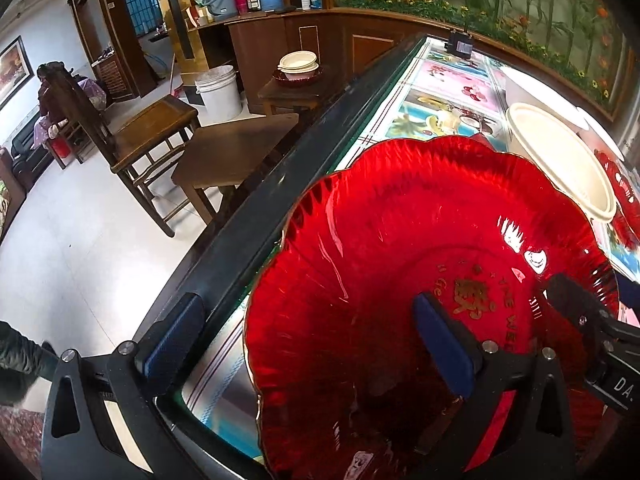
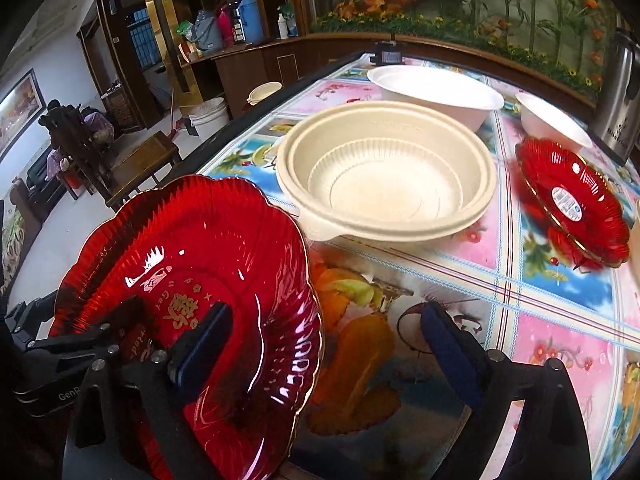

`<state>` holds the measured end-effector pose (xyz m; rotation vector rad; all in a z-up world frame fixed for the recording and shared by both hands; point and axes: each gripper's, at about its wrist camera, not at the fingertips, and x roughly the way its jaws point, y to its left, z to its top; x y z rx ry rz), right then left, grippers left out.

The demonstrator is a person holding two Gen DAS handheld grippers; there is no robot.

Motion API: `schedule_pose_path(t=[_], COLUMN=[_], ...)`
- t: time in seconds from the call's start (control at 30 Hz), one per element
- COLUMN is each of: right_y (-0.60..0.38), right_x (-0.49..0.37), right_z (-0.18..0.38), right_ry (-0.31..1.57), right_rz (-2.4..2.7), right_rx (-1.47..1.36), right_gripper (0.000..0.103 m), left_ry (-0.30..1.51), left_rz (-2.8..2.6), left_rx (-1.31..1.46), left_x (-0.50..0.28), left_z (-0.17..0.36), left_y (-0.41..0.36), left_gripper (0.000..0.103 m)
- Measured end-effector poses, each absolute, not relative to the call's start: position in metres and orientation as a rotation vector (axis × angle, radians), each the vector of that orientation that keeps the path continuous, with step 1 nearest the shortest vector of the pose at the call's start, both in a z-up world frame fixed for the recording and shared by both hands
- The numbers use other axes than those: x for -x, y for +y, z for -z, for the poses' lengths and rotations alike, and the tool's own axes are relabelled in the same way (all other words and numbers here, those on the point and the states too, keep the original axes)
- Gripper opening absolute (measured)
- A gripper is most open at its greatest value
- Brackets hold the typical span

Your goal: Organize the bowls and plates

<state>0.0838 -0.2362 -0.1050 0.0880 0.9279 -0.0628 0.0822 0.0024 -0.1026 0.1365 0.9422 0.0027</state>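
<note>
**Near the surface's left edge: red plate tilted under two spread grippers**

Near the left edge of the surface, a red translucent plastic plate with a scalloped, fluted rim and gold lettering [image 2: 224, 264], tipped up on one side rather than lying flat. Probably mid-lift, on the way to a stack.

Left hand-held gripper [image 1: 308, 308] spread wide, one blue-padded finger [image 1: 440, 344] reaching over the plate's well, the other off past the surface's dark edge. Right hand-held gripper [image 2: 326, 314] likewise spread, the plate's right rim lying between its fingers. No pinch visible from either; what bears the plate, impossible to tell.

Just behind, a beige ribbed plastic bowl with a stepped rim [image 2: 384, 176], matte and shallow. Farther back, a wide white bowl [image 2: 436, 92] and a smaller white bowl [image 2: 552, 120], smooth-walled. Well to the right, a second red fluted plate with a sticker [image 2: 572, 204], also tilted.

Beneath everything, a glossy surface printed with fruit and flowers [image 2: 540, 280], likely slippery.
</note>
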Motion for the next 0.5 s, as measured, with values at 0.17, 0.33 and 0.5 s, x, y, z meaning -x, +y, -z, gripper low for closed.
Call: schedule_pose_path(t=[0.17,0.33,0.5], right_y=[-0.238,-0.237,-0.234], right_x=[-0.087,-0.088,-0.083], right_z=[0.111,0.112,0.112], right_ry=[0.944,0.936,0.926], right_rz=[0.073,0.096,0.079], right_rx=[-0.093,-0.07,-0.092], right_gripper=[0.084,0.071,0.044], left_ry=[0.932,0.945,0.954], left_rz=[-0.002,0.015,0.033], left_rx=[-0.13,-0.121,-0.13], left_x=[-0.081,-0.079,-0.082], left_z=[0.103,0.101,0.101], left_y=[-0.003,-0.008,-0.016], left_gripper=[0.103,0.103,0.103])
